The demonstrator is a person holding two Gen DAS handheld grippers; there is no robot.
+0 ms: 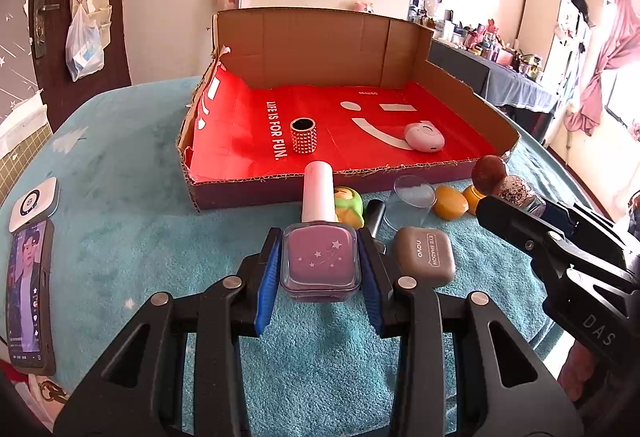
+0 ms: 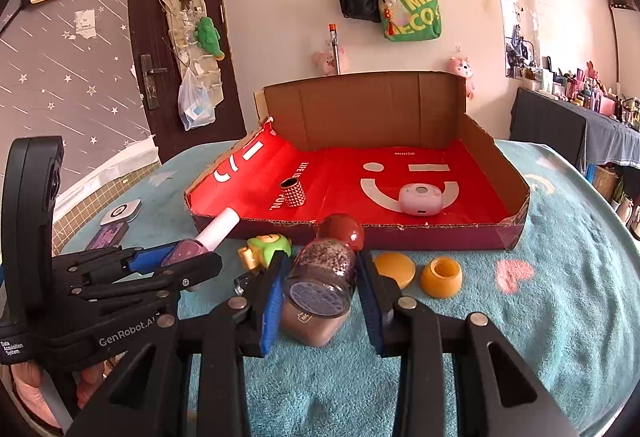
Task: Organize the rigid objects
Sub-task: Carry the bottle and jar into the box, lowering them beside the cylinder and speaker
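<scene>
My left gripper [image 1: 319,261] is shut on a pink nail polish bottle [image 1: 319,257] with a white cap, held above the teal cloth in front of the cardboard tray [image 1: 496,121]. My right gripper [image 2: 320,283] is shut on a glitter jar [image 2: 324,277] with a round red-brown cap, also just before the tray [image 2: 516,181]. The red-lined tray holds a rhinestone ring holder [image 1: 303,136] and a pink round device [image 1: 424,137]. Each gripper shows in the other's view: the right one [image 1: 504,197] and the left one [image 2: 188,257].
On the cloth before the tray lie a green-hooded figurine [image 1: 350,205], a clear plastic cup [image 1: 410,201], a brown eye-shadow case [image 1: 424,251], an orange lid [image 2: 396,269] and an orange pot [image 2: 442,276]. A phone [image 1: 28,297] lies at the left.
</scene>
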